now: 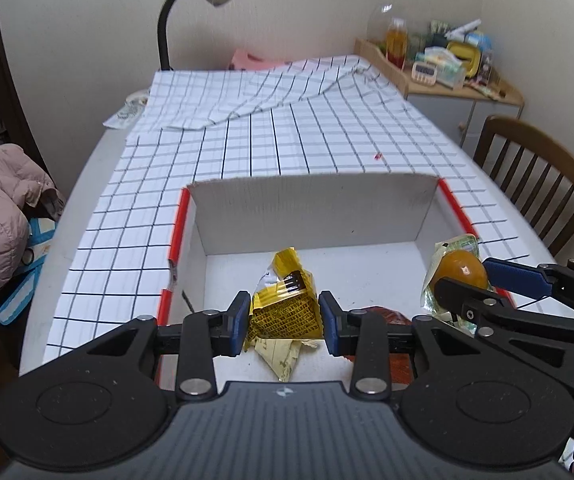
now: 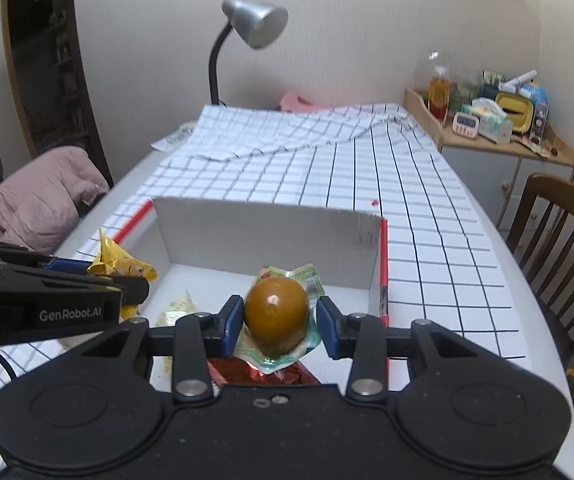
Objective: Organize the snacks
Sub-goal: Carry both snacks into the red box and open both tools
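Black left hand-held gripper (image 1: 285,322), blue pads, silver pivot screws, white GenRobot.AI lettering, matching right hand-held gripper (image 2: 279,322)

The left gripper (image 1: 285,316) squeezes a yellow snack packet (image 1: 285,310) over the white box (image 1: 311,208). Beside it, the right gripper (image 1: 465,282) holds a brown egg (image 1: 463,270) (wrapped in clear plastic).

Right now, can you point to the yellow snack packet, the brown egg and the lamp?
yellow snack packet (image 1: 285,314): left wrist view, printed front face.
brown egg (image 2: 275,312): right wrist view, middle of its shiny shell.
lamp (image 2: 257,22): right wrist view, silver shade.
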The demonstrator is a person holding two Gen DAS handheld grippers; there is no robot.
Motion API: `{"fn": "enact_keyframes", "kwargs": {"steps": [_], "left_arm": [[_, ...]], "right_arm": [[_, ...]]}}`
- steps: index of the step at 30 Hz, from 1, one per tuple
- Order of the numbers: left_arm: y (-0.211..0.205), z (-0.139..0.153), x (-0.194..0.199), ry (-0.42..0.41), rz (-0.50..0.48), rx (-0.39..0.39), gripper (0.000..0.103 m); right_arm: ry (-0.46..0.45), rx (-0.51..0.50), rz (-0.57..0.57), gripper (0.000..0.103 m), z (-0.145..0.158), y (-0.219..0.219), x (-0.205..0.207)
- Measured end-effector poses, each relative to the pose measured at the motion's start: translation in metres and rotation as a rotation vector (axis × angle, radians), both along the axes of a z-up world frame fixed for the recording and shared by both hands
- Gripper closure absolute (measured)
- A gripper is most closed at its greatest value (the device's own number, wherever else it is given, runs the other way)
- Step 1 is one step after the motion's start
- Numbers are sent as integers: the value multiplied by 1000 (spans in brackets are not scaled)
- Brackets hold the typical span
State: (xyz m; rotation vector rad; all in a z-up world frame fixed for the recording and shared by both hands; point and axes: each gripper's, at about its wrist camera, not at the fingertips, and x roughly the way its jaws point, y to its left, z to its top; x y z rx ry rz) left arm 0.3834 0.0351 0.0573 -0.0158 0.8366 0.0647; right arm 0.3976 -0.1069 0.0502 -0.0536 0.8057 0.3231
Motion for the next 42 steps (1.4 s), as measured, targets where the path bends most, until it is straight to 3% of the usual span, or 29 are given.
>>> {"fn": "enact_keyframes", "kwargs": {"steps": [11,19,26,28,30,37,42], "left_arm": [[0,-44,42,104,9,19,67],[-1,-59,50,148,-11,24,66],[-1,-57,48,138,-20,16,63],[0,-54,46,131,-20,12,50],[1,-52,43,121,-12,6,46],[2,-38,29,95,-2,-11,45],[2,-24,11,69,-2,-22,42]], "right_arm": [[67,-73,-1,64,-39,13,25],[94,-74,8,68,-50,16,31],[96,-70,4,63,-48,15,30],[93,-70,-1,62,-47,13,28],[95,-62,-7,60,-45,10,26],[80,-50,-11,57,-32,5,11],[50,-40,-3,46,-17,3,-5]]}}
